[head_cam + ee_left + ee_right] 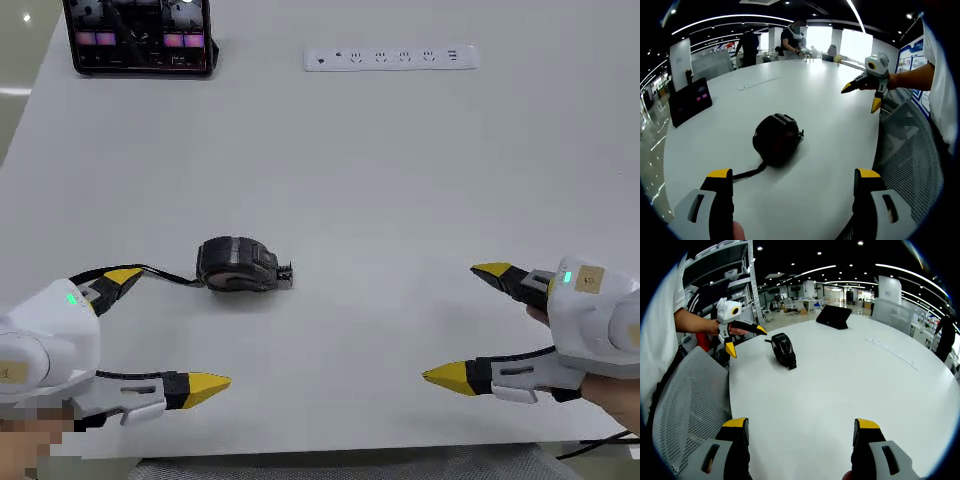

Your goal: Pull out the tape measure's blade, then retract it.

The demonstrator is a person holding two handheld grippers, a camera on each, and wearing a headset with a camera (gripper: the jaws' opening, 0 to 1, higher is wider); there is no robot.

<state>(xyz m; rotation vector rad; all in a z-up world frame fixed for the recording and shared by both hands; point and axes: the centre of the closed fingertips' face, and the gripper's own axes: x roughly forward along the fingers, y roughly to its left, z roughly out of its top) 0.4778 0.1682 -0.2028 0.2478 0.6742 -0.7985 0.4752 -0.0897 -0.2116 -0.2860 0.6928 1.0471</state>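
A black tape measure (238, 265) lies on the white table (400, 180), its blade tip pointing right and a black wrist strap (160, 272) trailing left. My left gripper (170, 330) stands open just left of it, yellow tips apart, nothing between them. In the left gripper view the tape measure (777, 139) sits ahead between the open jaws. My right gripper (465, 322) is open at the right, well apart from the case. From the right gripper view the tape measure (784, 350) lies far ahead, beside the left gripper (745, 338).
A white power strip (391, 57) lies at the far edge. A dark tablet-like screen (140, 37) stands at the far left. A grey mesh chair (690, 405) sits against the near edge. People stand in the background of the left gripper view.
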